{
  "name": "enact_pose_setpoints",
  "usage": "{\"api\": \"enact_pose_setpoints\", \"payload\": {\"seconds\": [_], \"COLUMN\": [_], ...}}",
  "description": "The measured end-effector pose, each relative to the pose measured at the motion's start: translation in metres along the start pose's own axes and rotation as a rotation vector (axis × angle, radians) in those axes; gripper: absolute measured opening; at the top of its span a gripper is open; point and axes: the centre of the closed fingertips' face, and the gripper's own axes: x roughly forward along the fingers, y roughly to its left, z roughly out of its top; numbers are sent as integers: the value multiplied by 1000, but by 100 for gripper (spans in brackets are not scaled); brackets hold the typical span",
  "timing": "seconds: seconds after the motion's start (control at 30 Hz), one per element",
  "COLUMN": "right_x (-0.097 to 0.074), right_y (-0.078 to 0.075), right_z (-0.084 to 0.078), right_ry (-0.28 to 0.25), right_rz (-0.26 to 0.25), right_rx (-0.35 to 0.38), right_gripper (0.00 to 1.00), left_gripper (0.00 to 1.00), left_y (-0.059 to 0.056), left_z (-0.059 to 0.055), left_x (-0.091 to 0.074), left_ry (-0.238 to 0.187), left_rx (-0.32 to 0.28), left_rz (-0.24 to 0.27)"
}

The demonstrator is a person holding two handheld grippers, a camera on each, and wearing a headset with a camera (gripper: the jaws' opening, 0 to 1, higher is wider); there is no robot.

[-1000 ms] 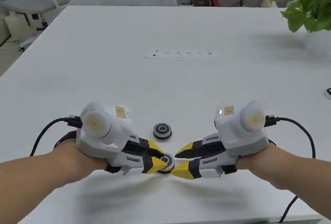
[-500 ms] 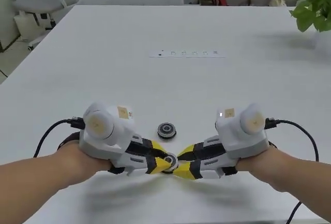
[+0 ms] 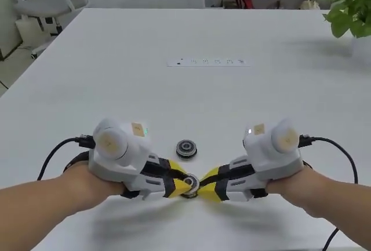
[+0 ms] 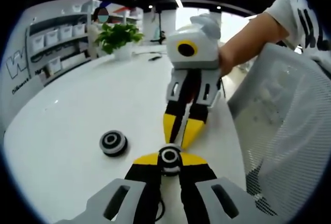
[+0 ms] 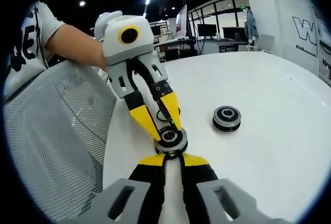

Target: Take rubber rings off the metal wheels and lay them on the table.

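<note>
Near the front edge of a white table (image 3: 174,94), the left gripper (image 3: 181,185) has its yellow-tipped jaws clamped on a small metal wheel (image 3: 189,184), held just above the tabletop. The right gripper (image 3: 204,182) faces it, jaws drawn close together with their tips against the wheel's rim; whether they actually pinch it is unclear. A second wheel (image 3: 186,148) lies flat on the table just beyond the grippers.

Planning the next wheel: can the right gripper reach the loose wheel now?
Likely yes: the loose wheel lies in the open just beyond the right gripper, nothing between. Its tips are busy at the held wheel in the left gripper, though.
</note>
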Motion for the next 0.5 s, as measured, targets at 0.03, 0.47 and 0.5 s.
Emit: {"api": "enact_pose_setpoints", "payload": {"seconds": [0.03, 0.47, 0.5], "right_x": [0, -4, -4], "right_y": [0, -4, -4], "right_z": [0, 1, 2], "right_ry": [1, -39, -47], "right_rz": [-1, -15, -16], "right_rx": [-3, 110, 124], "right_gripper": [6, 0, 0], "left_gripper": [13, 13, 12], "left_y": [0, 0, 0], "left_z": [0, 0, 0], "left_x": [0, 0, 0], "left_ry": [0, 6, 6], "left_rx": [1, -3, -1], "left_rz": [1, 11, 12]}}
